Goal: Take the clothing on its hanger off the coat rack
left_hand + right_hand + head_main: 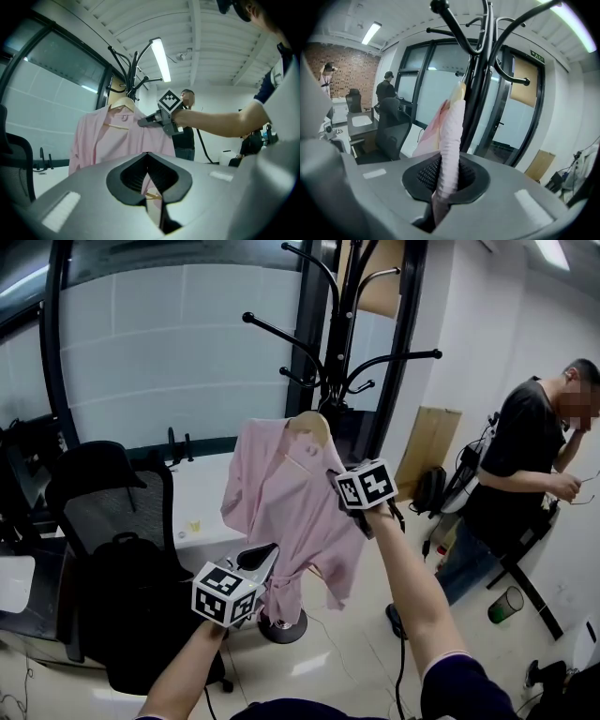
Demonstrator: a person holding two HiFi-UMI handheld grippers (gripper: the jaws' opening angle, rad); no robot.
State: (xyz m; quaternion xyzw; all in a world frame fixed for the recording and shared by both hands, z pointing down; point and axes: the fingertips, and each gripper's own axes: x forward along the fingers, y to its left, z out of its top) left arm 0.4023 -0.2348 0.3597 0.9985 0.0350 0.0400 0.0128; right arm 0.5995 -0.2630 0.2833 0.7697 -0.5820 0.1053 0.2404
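The pink cloth shirt, pinched at shoulder by the right gripper and lower by the left gripper, should be raised until its pale wooden hanger clears the black metal coat rack.

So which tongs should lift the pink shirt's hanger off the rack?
Right, I'd say. The right tongs are shut on the shoulder of the pink shirt, beside the wooden hanger hooked on the coat rack. The left tongs sit low by its hem, far from the hook.
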